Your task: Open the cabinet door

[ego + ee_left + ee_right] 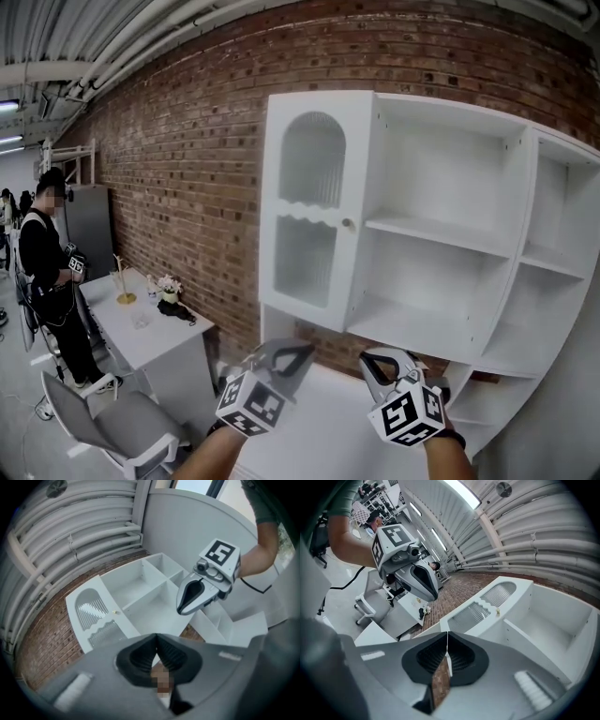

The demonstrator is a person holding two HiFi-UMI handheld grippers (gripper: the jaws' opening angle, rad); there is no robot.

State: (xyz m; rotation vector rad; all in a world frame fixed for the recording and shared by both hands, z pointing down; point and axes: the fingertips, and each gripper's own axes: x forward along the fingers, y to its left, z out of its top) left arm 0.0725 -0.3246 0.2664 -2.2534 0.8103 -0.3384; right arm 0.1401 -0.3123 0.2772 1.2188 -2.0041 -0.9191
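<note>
The white wall cabinet has one door (pixel 314 211) on its left side, closed, with an arched ribbed pane above a wavy-edged one. A small round knob (pixel 348 223) sits on the door's right edge, next to open shelves (pixel 441 234). My left gripper (pixel 302 349) and right gripper (pixel 370 356) are side by side below the cabinet, well short of the knob. Both are shut and empty. In the left gripper view the jaws (pixel 155 637) meet, with the door (pixel 96 616) ahead. In the right gripper view the jaws (pixel 447 634) touch, and the knob (pixel 498 612) is beyond them.
A brick wall (pixel 178 159) carries the cabinet. A white counter (pixel 319 422) lies under my grippers. At left stand a grey desk (pixel 141 328) with small items, a grey chair (pixel 103 422), and a person (pixel 42 272) in dark clothes.
</note>
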